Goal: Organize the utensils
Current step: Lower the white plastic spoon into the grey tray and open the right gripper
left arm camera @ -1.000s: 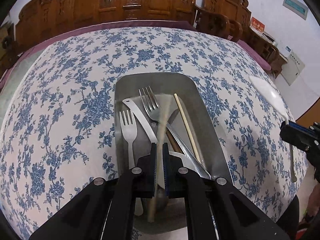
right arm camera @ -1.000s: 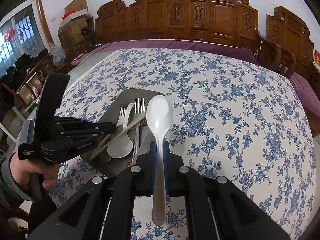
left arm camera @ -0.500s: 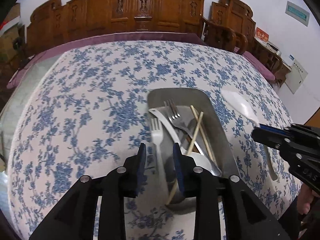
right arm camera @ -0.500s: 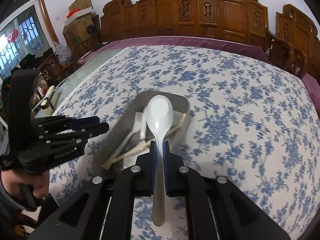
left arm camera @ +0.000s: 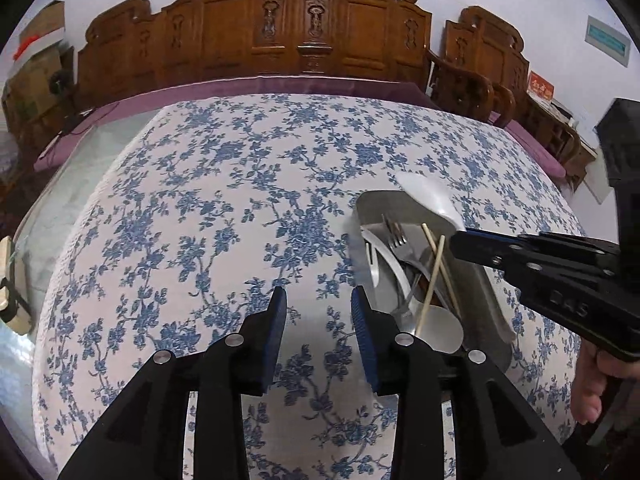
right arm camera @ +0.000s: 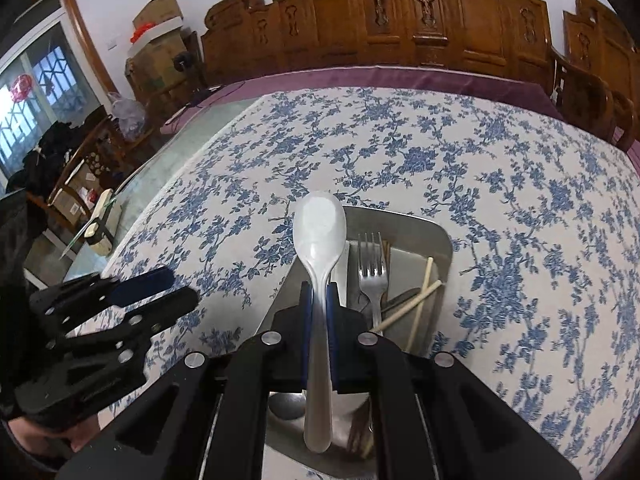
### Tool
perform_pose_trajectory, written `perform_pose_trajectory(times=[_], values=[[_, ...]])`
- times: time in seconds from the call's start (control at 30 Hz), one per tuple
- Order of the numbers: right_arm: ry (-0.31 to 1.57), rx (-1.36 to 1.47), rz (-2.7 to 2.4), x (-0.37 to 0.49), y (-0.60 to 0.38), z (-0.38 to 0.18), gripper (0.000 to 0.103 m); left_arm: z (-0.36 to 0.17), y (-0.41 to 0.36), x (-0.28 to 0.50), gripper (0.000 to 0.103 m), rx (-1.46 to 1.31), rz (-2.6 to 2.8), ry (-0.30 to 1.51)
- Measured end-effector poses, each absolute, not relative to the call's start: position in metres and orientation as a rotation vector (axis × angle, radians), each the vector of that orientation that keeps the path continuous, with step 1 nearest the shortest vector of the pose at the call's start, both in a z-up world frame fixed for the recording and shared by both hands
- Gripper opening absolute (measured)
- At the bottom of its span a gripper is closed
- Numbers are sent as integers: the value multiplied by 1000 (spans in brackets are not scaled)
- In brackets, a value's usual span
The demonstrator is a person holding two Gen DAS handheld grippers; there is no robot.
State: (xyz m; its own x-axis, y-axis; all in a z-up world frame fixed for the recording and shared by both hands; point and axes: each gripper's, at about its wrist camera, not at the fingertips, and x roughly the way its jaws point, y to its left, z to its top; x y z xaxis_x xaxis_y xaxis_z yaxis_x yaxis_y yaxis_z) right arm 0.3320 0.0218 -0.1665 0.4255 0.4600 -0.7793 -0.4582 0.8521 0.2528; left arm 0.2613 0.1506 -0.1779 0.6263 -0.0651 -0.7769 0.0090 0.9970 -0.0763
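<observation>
Tray [right arm camera: 436, 236]: a shallow rectangular dish of dull brushed metal with rounded corners, set on the tablecloth [left arm camera: 224, 208].
Tray contents: a steel fork [right arm camera: 373, 268] with tines pointing away, two pale thin chopsticks [right arm camera: 416, 304] crossed, a curved white utensil [left arm camera: 386, 256] and a white spoon bowl [left arm camera: 440, 332] at the near end.
White spoon [right arm camera: 320, 240]: smooth glossy plastic with an oval bowl, held above the tray's left part, bowl forward.
Right gripper [right arm camera: 318, 300]: blue pads are pressed onto the white spoon's handle.
Left gripper [left arm camera: 318, 304]: jaws are opening, nothing is seen between them; it is held over bare cloth just left of the tray.
Tablecloth: white woven fabric printed with blue flower sprays.
Background: carved brown wooden chairs [left arm camera: 304, 36].
</observation>
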Motion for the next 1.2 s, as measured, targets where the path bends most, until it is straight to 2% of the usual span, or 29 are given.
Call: perform_pose_trajectory(times=[0.63,0.97,1.1,1.17,1.2], values=[[1072,-72,480,360,33,-225,9,-180,152,259,32,-57,-37,897],[1035,-27,513,353,21,-210,9,-173,147,253,32,-49,-18,888],[1004,-3,518,340,8,-194,20,-164,141,242,32,-46,-11,876],[977,1,523,329,-2,-181,20,-157,135,235,37,-38,-8,862],[967,1,524,325,-6,-176,21,-153,132,231,43,-36,-7,855]])
